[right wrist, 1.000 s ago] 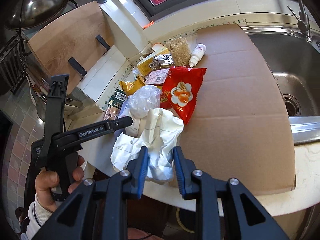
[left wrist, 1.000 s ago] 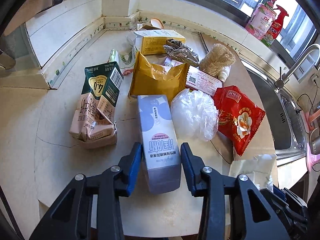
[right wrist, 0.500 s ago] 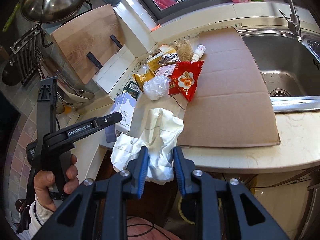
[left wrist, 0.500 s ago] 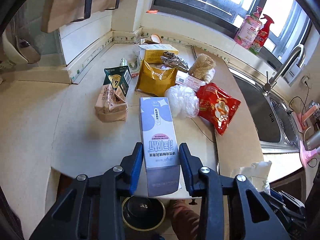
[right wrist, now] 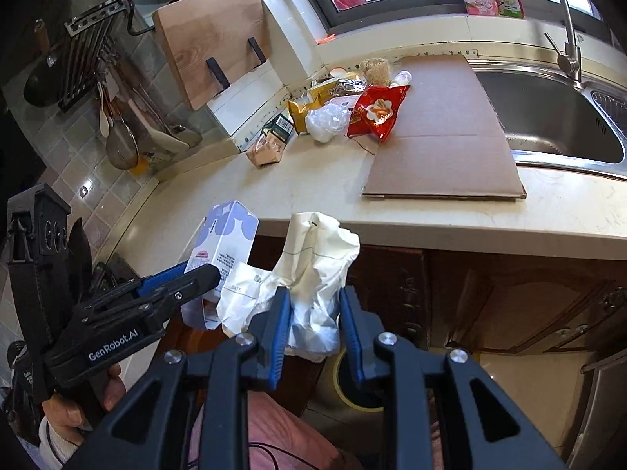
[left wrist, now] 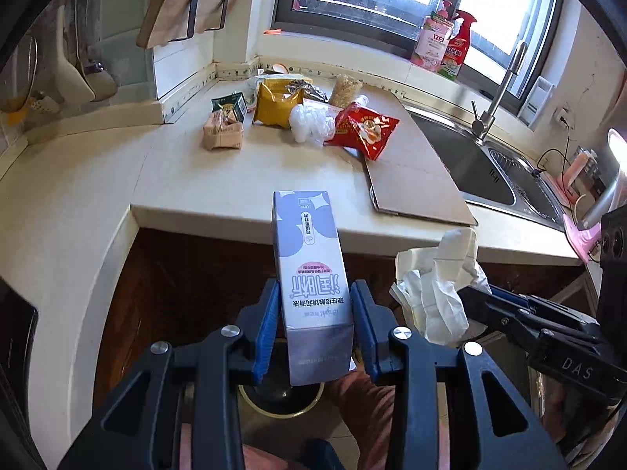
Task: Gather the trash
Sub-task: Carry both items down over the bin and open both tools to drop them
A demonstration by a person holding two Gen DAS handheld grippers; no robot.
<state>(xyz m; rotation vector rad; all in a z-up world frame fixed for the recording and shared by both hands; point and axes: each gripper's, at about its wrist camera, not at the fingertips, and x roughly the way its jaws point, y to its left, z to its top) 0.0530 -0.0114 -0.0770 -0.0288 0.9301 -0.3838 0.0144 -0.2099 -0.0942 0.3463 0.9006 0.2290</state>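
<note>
Trash now off the counter (left wrist: 235,180): lilac carton (left wrist: 313,286) clamped in left gripper (left wrist: 315,325), crumpled paper (right wrist: 313,274) pinched in right gripper (right wrist: 315,329), both carried out past the front edge. Below, round bin (left wrist: 282,399) in view, so dropping in probably next; more wrappers (left wrist: 364,125) left near the back corner.

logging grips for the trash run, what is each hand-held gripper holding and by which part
The left hand-held gripper clamps the purple-and-white carton by its sides near one end. The right hand-held gripper pinches the crumpled white paper at its lower bunched part.
</note>
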